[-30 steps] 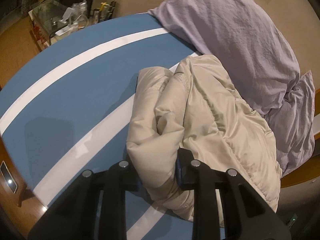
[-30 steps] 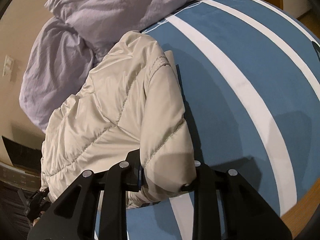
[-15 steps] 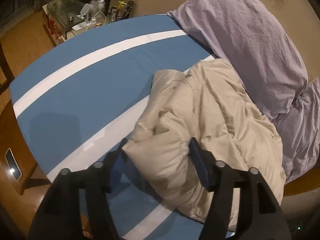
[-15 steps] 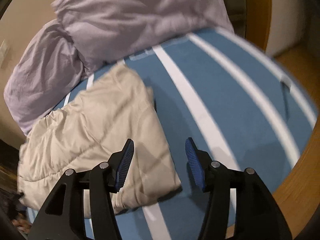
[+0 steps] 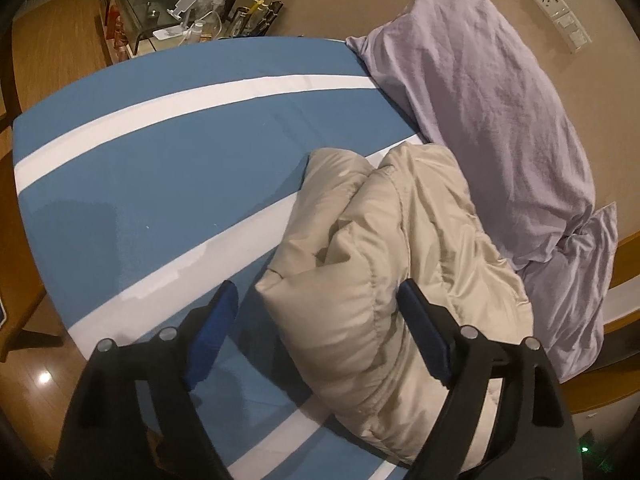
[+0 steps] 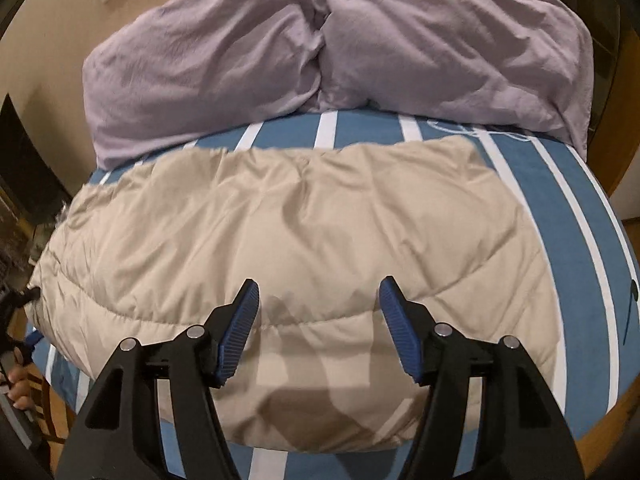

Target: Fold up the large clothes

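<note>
A beige quilted puffer jacket (image 5: 400, 240) lies folded on the blue bed with white stripes (image 5: 160, 160), close to the purple pillows. My left gripper (image 5: 317, 292) hovers at the jacket's near end; its jaws are opening. A puffy fold sits between them, and the left pad stands clear of it. In the right wrist view the jacket (image 6: 300, 220) spreads flat across the bed (image 6: 580, 260). My right gripper (image 6: 319, 284) hangs above it with jaws opening and nothing between the pads.
Two purple pillows (image 6: 240, 52) (image 6: 440, 40) lean on the beige wall behind the jacket. A glass side table with clutter (image 5: 160, 12) stands beyond the bed's far corner. Wall sockets (image 5: 560, 16) are above the pillow. A person's hand (image 6: 16, 380) shows at the left edge.
Both grippers were shut on the jacket's folds and have let go, jaws spreading wide. The right gripper has swung round and lifted, and now faces the pillows over the flat jacket.
</note>
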The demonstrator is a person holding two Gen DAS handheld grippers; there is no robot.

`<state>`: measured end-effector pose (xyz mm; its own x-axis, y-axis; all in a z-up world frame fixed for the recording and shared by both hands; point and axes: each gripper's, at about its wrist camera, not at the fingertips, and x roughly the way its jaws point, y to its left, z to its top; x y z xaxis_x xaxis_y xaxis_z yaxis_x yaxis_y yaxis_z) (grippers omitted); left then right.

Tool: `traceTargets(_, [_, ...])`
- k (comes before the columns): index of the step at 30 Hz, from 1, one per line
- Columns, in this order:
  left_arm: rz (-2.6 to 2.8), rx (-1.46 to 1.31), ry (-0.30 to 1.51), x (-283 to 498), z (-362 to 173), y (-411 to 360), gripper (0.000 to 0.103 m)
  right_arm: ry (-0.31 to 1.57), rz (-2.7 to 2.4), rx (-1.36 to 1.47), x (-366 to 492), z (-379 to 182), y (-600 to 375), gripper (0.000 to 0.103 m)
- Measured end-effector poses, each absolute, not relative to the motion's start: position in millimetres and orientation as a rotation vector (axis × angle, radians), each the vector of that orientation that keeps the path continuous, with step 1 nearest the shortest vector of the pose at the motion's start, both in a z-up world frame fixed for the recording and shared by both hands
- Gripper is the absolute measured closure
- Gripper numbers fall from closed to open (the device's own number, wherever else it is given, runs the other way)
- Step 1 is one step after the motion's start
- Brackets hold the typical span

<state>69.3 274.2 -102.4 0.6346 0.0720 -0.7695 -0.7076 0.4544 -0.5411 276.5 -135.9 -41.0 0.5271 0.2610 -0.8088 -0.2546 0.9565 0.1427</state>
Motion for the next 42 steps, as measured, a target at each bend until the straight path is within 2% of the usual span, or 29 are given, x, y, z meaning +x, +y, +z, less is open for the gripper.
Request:
traceTargets(5, [0.488, -1.004, 0.728, 70, -105, 263, 0.014, 0.978, 0.291, -0.025, 273, -56, -134, 0.035])
traceTargets(15, [0.517, -1.001, 0.795, 95, -126, 261, 0.014, 1.001, 0.289, -0.073, 271, -77, -126, 0.03])
traceTargets(17, [0.514, -1.002, 0.797, 99, -127, 259, 0.018, 1.001, 0.29, -0.088, 271, -79, -125, 0.03])
traceTargets(19, [0.502, -1.008, 0.795, 103, -127, 259, 0.03, 0.999, 0.288, -0.108, 271, -83, -122, 0.029])
traceTargets(20, [0.503, -1.004, 0.792, 105, -126, 257, 0.032, 0.998, 0.287, -0.114, 271, -85, -122, 0.029])
traceTargets(23, [0.499, -0.98, 0.785, 108, -121, 255, 0.048, 0.993, 0.285, -0.124, 271, -88, -121, 0.029])
traceTargets(25, [0.483, -0.98, 0.771, 108, -114, 255, 0.065, 0.99, 0.283, -0.129, 271, -90, -121, 0.029])
traceTargets(27, [0.459, -0.986, 0.754, 109, -105, 255, 0.071, 0.989, 0.281, -0.136, 271, -91, -121, 0.029])
traceTargets(35, [0.309, -0.938, 0.643, 124, -42, 230, 0.075, 0.974, 0.28, -0.17, 269, -97, -120, 0.029])
traceTargets(42, [0.103, -0.852, 0.576, 151, 19, 173, 0.075, 0.963, 0.295, -0.181, 268, -99, -122, 0.028])
